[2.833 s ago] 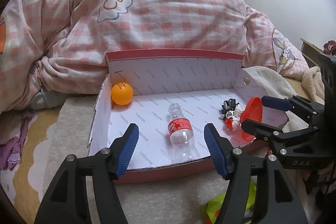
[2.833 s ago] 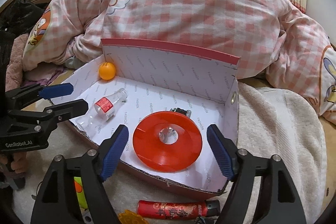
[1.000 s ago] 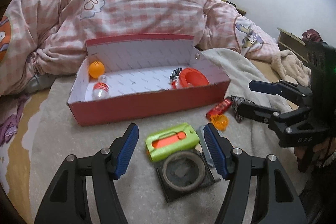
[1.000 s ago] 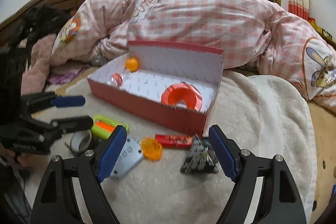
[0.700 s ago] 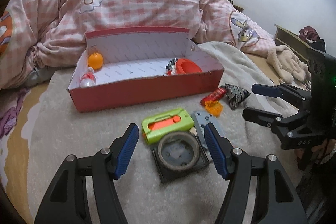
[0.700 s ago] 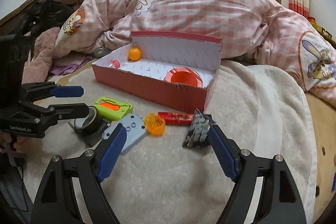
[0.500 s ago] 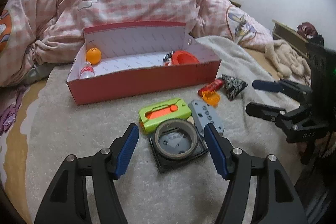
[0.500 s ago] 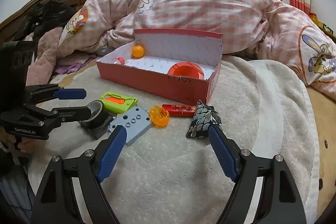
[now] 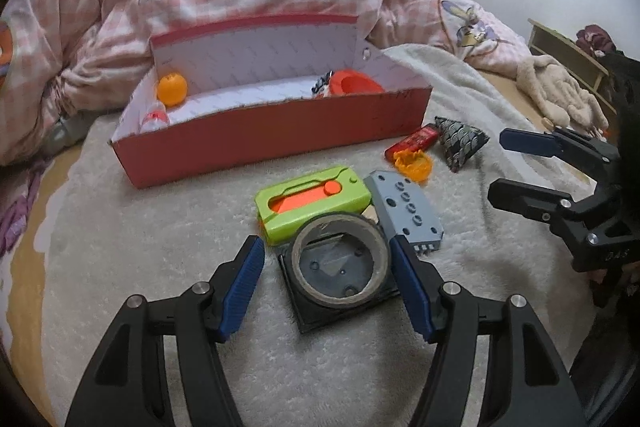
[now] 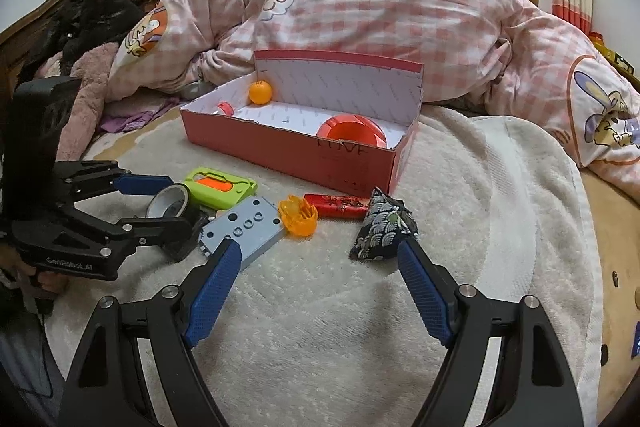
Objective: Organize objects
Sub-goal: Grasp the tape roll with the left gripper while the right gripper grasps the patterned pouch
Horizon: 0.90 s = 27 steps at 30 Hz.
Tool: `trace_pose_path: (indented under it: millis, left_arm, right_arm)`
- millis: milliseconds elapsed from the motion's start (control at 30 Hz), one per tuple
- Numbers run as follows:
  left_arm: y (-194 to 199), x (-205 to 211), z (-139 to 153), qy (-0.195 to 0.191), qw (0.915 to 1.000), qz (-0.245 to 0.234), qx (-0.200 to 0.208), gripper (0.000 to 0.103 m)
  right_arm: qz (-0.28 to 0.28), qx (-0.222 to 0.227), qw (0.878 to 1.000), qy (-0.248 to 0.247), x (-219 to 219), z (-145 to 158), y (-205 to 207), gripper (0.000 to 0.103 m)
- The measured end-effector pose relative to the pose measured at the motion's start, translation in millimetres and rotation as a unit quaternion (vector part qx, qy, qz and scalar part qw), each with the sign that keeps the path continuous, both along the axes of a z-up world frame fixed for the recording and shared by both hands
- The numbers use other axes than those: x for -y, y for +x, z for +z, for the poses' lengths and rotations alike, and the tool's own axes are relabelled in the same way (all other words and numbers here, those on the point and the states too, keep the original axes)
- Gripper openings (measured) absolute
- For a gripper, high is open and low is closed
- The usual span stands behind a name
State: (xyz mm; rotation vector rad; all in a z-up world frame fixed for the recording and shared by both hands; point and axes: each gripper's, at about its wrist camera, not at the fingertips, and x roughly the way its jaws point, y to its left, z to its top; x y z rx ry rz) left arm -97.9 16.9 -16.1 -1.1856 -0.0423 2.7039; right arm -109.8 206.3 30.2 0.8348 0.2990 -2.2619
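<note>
A red box (image 9: 280, 131) (image 10: 296, 153) holds an orange ball (image 9: 172, 89), a small bottle (image 9: 154, 117) and a red funnel (image 9: 354, 83) (image 10: 352, 131). In front of it lie a green case (image 9: 312, 203), a tape roll (image 9: 340, 261) on a black square base, a grey plate (image 9: 408, 213) (image 10: 244, 227), an orange cap (image 9: 414, 163) (image 10: 299, 215), a red lighter (image 10: 336, 205) and a patterned pouch (image 10: 384, 231). My left gripper (image 9: 326, 275) is open with the tape roll between its fingers. My right gripper (image 10: 320, 275) is open and empty, above the blanket before the cap and pouch.
A pink checked quilt (image 10: 380, 19) is heaped behind the box. The white fleece blanket (image 10: 500, 207) covers the bed. A plush toy (image 9: 560, 95) lies at the far right. Dark clothes (image 10: 92, 23) sit by the wooden headboard at left.
Both grippers pulled back from the box, where the right one left the red funnel. The left gripper then came down around the tape roll; the right one lowered toward the cap and pouch.
</note>
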Motion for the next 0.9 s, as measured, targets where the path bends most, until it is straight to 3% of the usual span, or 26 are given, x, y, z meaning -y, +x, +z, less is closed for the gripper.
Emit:
trace_pose_path:
  millis: [367,600,800,833,900]
  left_arm:
    - [3.1,0.9,4.0,0.023,0.9997,0.008,0.003,0.054]
    - [5.8,1.2,7.6,0.025,0.9997,0.002,0.002,0.054]
    - [5.6,2.9,8.1,0.032,0.9995,0.002,0.003,0.054]
    - [4.7,3.0,7.9,0.034,0.9994,0.001,0.004,0.054]
    - [3.0,1.9,7.7,0.037,0.9993,0.0,0.006,0.054]
  right_arm:
    - [-0.028,0.002,1.0,0.01,-7.4,-4.3,-13.9,0.082]
    - [-0.06,0.034,0.998,0.016,-13.0,-11.3,-43.5,0.082]
    - [-0.049,0.049,0.997,0.03,-3.2,-16.1,-49.9,0.082]
    - [-0.046,0.05,0.997,0.034,-1.2,-16.8,-49.7,0.082]
    - [-0.039,0.052,0.997,0.035,0.8,-18.0,-49.2,0.065]
